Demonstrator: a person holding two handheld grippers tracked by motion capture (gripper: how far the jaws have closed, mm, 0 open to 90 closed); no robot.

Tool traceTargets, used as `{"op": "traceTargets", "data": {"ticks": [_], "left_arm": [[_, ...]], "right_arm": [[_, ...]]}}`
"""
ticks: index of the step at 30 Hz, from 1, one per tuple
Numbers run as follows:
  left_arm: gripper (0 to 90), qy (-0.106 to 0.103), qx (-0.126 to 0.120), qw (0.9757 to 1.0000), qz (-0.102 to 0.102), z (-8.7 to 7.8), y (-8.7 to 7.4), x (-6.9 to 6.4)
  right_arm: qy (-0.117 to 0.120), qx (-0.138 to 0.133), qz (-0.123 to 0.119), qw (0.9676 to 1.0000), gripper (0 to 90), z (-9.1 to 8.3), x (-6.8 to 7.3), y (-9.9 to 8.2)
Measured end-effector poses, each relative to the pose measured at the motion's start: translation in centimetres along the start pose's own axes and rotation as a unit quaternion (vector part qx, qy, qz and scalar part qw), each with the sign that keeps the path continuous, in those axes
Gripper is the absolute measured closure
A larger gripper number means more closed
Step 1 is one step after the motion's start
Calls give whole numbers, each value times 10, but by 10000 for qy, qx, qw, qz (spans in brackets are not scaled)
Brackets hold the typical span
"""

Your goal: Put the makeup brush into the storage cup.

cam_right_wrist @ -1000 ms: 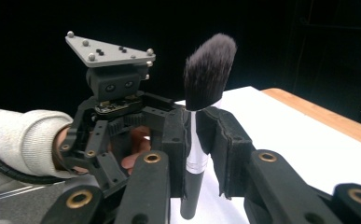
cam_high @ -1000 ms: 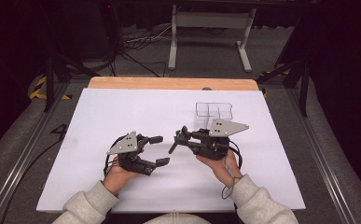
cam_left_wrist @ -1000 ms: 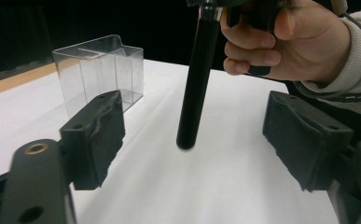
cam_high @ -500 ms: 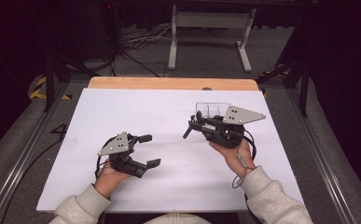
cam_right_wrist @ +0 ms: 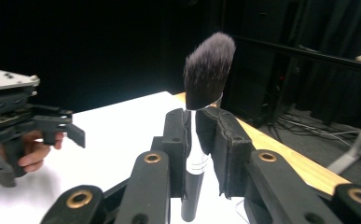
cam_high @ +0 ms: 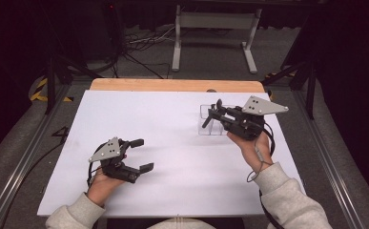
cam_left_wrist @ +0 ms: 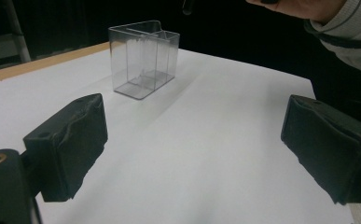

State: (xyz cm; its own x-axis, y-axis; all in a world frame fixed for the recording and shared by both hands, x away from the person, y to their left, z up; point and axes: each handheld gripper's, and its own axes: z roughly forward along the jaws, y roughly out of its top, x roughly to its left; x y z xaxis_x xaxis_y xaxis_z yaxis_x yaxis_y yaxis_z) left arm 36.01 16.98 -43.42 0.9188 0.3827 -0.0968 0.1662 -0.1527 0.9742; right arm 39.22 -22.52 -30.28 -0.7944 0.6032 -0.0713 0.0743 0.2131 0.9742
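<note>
A makeup brush (cam_right_wrist: 208, 77) with dark bristles, a silver ferrule and a black handle stands upright between the jaws of my right gripper (cam_right_wrist: 197, 135), which is shut on it. In the high view the right gripper (cam_high: 214, 114) hovers just over a clear plastic container (cam_high: 205, 126) at the table's far right. The left gripper view shows that container (cam_left_wrist: 143, 58) divided into compartments, with nothing inside that I can make out. My left gripper (cam_high: 141, 155) rests low at the front left, open, with nothing between its pads (cam_left_wrist: 71, 140).
A white sheet (cam_high: 172, 129) covers the table, and a wooden strip (cam_high: 172, 85) shows along the far edge. Metal rails (cam_high: 25, 162) run down both sides. Beyond the table are a stand (cam_high: 213, 21) and cables on a dark floor.
My right gripper has carried the brush from mid-table to the far right, over the container. The left gripper has drawn back toward the front left and stays open.
</note>
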Motion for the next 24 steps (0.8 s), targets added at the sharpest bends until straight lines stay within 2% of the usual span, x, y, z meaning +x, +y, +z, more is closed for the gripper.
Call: {"op": "traceTargets", "data": {"ticks": [10, 14, 15, 18, 24], "left_arm": [[67, 159, -61, 9997, -149, -7, -4, 4], [34, 254, -90, 9993, -278, -7, -4, 5], [34, 291, -116, 9992, -263, -7, -4, 5], [27, 365, -135, 9989, -252, -8, -5, 5], [25, 410, -121, 9988, -239, -8, -5, 5]], "right_arm": [[-469, 2, 86, 9989, 765, -11, -21, 4], [-675, 28, 128, 9976, 765, -13, -30, 4], [-675, 28, 128, 9976, 765, -13, -30, 4], [-865, 34, 171, 9961, 765, -14, -37, 3], [-1136, 80, 250, 9932, 765, -15, -47, 1]]}}
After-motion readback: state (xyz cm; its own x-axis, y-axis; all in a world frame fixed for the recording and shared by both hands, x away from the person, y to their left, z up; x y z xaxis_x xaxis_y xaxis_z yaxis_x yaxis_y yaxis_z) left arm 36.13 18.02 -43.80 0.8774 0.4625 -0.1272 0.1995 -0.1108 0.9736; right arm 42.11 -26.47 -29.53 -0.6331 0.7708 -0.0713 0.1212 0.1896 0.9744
